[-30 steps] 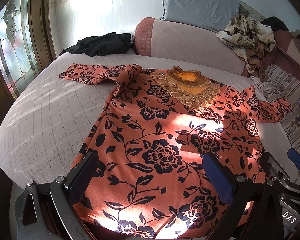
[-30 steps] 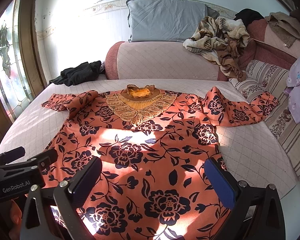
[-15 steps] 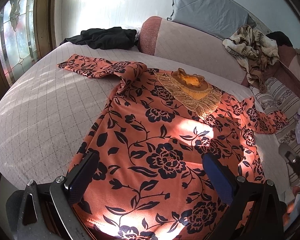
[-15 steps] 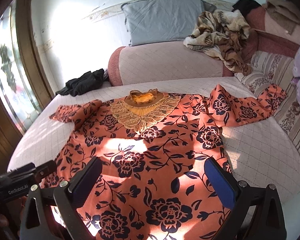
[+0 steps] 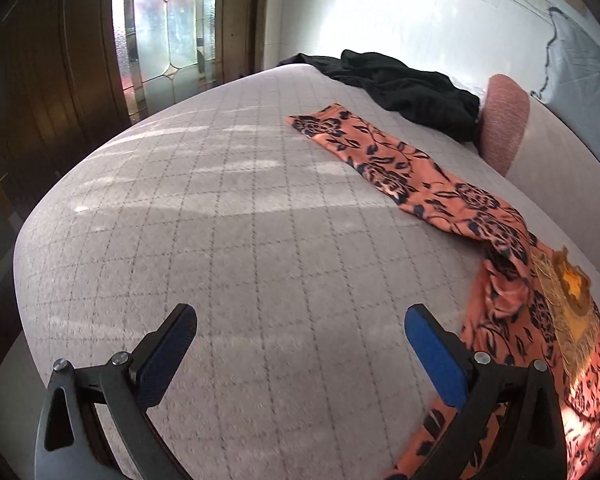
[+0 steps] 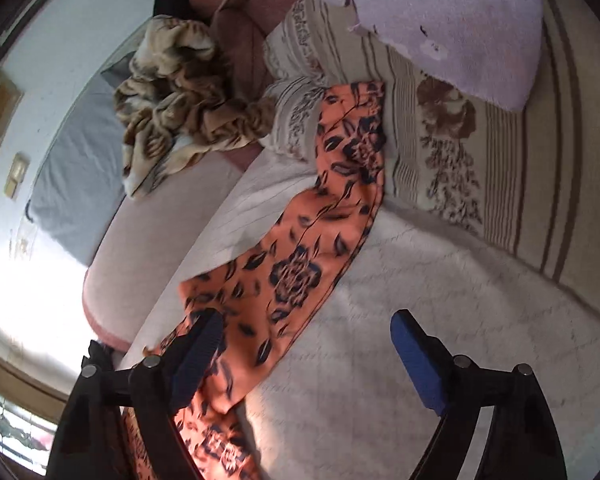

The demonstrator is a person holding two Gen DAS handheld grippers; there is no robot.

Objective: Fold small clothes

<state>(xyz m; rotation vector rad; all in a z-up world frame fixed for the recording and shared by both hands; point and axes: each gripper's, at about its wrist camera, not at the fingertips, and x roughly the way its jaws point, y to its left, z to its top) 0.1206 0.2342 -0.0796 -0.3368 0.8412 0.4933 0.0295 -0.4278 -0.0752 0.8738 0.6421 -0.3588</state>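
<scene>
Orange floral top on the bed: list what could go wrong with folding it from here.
1. The right sleeve runs up onto the striped cushion; pulled inward, it may drag or twist instead of lying flat.
2. The left sleeve ends close to the black garment; a loose grab there could catch both.
3. The right gripper, open with jaws just narrowing, has one finger over the sleeve and one over the bare mattress; it may pinch only an edge.

One orange floral top, one black garment, one brown patterned blanket, one grey pillow, one lilac cloth.
</scene>
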